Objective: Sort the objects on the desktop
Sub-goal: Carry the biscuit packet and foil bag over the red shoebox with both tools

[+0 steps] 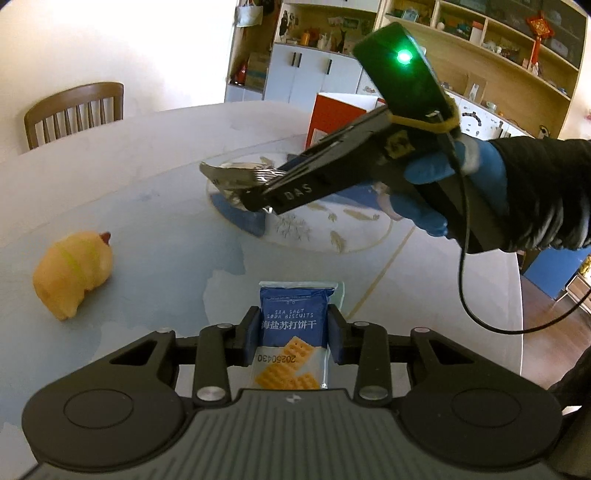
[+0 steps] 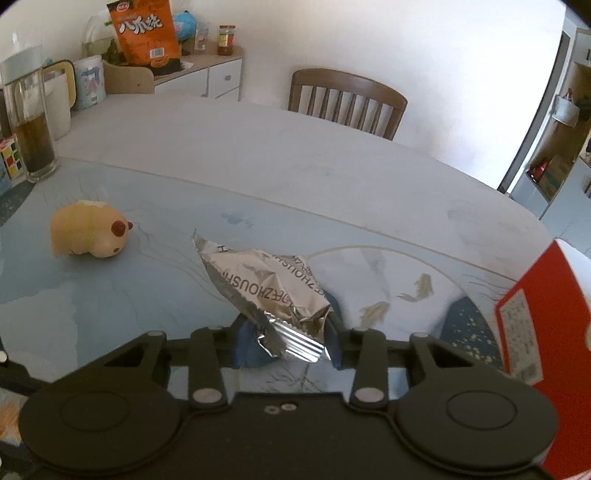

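Note:
My left gripper (image 1: 293, 338) is shut on a blue soda biscuit packet (image 1: 291, 325) and holds it above the table (image 1: 147, 155). My right gripper (image 2: 286, 338) is shut on a crumpled silver foil snack packet (image 2: 266, 284), held above the table (image 2: 258, 155). In the left wrist view the right gripper (image 1: 258, 195) shows with the silver packet (image 1: 229, 175) in its fingertips, over the table's middle. A yellow plush toy (image 1: 72, 273) lies on the table at the left; it also shows in the right wrist view (image 2: 88, 230).
A red box (image 1: 332, 118) stands behind the right gripper; its side (image 2: 543, 332) fills the right wrist view's right edge. A glass of dark liquid (image 2: 31, 125), a puzzle cube (image 2: 9, 155), jars and an orange snack bag (image 2: 144, 31) stand far left. A wooden chair (image 2: 347, 99) is behind.

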`<state>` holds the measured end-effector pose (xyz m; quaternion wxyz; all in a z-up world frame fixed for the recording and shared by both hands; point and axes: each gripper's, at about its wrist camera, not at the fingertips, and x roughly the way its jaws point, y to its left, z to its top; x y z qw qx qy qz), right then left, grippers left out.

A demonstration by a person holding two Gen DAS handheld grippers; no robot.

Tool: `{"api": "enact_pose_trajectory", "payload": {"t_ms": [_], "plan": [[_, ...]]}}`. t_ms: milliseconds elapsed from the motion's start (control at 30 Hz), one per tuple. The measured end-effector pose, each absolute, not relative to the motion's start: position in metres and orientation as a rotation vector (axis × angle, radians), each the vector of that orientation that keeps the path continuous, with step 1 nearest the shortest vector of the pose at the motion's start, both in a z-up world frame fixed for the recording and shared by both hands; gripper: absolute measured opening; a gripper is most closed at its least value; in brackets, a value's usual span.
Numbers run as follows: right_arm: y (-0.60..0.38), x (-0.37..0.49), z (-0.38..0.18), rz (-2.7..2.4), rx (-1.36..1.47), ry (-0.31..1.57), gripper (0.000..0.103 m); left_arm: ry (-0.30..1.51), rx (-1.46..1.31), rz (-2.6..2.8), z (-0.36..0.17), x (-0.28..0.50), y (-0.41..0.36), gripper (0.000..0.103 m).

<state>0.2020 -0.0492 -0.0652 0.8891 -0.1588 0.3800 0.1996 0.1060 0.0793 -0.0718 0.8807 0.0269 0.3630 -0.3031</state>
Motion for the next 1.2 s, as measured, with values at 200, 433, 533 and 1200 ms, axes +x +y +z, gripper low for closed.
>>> {"api": "enact_pose_trajectory", "payload": {"t_ms": [200, 433, 533, 1200], "plan": [[-0.066, 0.193, -0.046, 0.414, -0.301, 0.784, 0.039, 0.730, 0.065, -0.626, -0.053, 0.108, 0.068, 0.035], [-0.096, 0.177, -0.020, 0.408, -0.259, 0.770, 0.039, 0.699, 0.073, -0.595, -0.024, 0.114, 0.051, 0.035], [-0.111, 0.170, -0.010, 0.402, -0.244, 0.758, 0.039, 0.682, 0.090, -0.589, -0.013, 0.115, 0.038, 0.035], [-0.237, 0.161, 0.042, 0.372, -0.158, 0.691, 0.039, 0.602, 0.131, -0.625, 0.054, 0.151, -0.088, 0.035]]}}
